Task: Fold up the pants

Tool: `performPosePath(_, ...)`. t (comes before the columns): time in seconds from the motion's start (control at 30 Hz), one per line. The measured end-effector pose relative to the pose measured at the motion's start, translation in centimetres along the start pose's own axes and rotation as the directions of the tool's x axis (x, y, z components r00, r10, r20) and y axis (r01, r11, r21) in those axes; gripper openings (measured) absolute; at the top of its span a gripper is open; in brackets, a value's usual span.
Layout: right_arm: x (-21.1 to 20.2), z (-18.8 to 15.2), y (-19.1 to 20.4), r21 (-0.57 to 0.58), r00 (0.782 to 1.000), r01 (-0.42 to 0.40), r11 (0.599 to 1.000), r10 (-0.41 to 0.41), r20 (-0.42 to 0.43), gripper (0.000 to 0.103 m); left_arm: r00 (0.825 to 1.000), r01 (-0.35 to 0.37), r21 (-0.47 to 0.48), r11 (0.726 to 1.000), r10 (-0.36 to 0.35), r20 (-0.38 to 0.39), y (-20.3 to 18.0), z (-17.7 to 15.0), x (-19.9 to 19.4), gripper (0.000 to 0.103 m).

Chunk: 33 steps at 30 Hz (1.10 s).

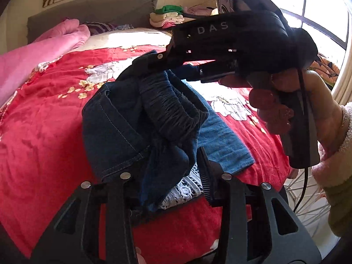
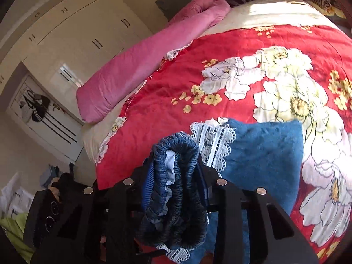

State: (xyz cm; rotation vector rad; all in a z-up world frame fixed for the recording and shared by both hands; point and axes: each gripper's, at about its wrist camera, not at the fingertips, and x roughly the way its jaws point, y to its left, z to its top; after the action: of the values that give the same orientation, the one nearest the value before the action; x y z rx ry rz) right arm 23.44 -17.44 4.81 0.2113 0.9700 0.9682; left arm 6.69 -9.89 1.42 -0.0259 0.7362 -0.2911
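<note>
Left wrist view: left gripper (image 1: 171, 171) at near edge, jaws narrowed and clamped on bunched denim of the pants (image 1: 132, 118). Right gripper (image 1: 151, 63) entering from upper right, held by a hand (image 1: 292, 101) with a fleecy sleeve (image 1: 338, 154); fingers pinching the gathered elastic waistband (image 1: 171, 105) from above. Pants raised off the bed between both tools, dark folds hanging, a lighter blue leg (image 1: 222, 140) trailing flat onto the red floral bedspread (image 1: 44, 132) to the right. White lace trim (image 1: 187, 189) showing beneath the bundle, near the left gripper. Pink quilt (image 1: 39, 52) rolled at far left, grey headboard (image 1: 92, 13) beyond, stack of folded clothes (image 1: 167, 15) at far centre, window (image 1: 308, 11) at right

Right wrist view: right gripper (image 2: 176, 176) narrowed onto the ruched waistband (image 2: 176, 176), pads pressing it on both sides. Blue leg (image 2: 264, 154) and lace trim (image 2: 213, 145) lying just beyond on the bedspread (image 2: 176, 77). Pink quilt (image 2: 143, 61) along the far left edge of the bed, white wardrobe doors (image 2: 83, 33) behind. Left gripper's body (image 2: 50, 211) at near left, jaws out of sight
</note>
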Motion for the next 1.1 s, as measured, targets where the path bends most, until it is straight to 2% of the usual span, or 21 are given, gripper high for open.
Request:
performPosePath(0.13,1.6,-0.3,-2.6,0.059,0.998,0.046,0.997,-0.043,-0.052,0.032,1.0,0.004,0.005,1.0,-0.004,-0.022,-0.2,-0.4,0.6,0.03)
performPosePath(0.3,0.8,-1.8,-5.0,0.133,0.999,0.047,0.99,-0.043,-0.03,0.039,0.998,0.045,0.025,0.999,-0.044,-0.044,-0.9,-1.0,0.7,0.03)
performPosePath(0.37,0.5,-2.1,-5.5,0.142,0.997,0.074,0.987,-0.07,-0.033,0.046,0.997,0.047,0.032,0.998,-0.046,-0.054,-1.3,-1.2,0.8,0.032)
performPosePath(0.47,-0.1,-2.5,-5.5,0.147,0.997,0.079,0.986,-0.076,-0.028,0.051,0.997,0.051,0.044,0.998,-0.048,-0.056,-1.5,-1.4,0.9,0.035)
performPosePath(0.6,-2.0,-2.7,-4.7,0.147,0.996,0.083,0.986,-0.087,0.022,0.06,0.996,0.071,0.037,0.997,-0.069,-0.056,-1.3,-1.5,0.7,0.039)
performPosePath(0.67,-3.2,-2.9,-4.4,0.156,0.995,0.083,0.984,-0.092,0.05,0.074,0.995,0.084,0.033,0.996,-0.082,-0.054,-1.3,-1.6,0.4,0.041)
performPosePath(0.77,-5.0,-3.3,-4.0,0.157,0.992,0.07,0.985,-0.085,0.092,0.074,0.992,0.115,0.019,0.993,-0.114,-0.05,-1.3,-1.5,-0.4,0.047)
performPosePath(0.97,-7.9,-4.5,-2.8,0.115,0.986,0.088,0.989,-0.103,0.131,0.074,0.994,0.111,0.005,0.994,-0.111,-0.005,-0.7,-1.1,-3.1,0.055)
performPosePath(1.1,-9.1,-5.9,-1.6,0.047,0.981,0.124,0.991,-0.13,0.146,0.074,0.998,0.057,-0.031,0.998,-0.056,0.043,1.6,-0.1,-4.5,0.063)
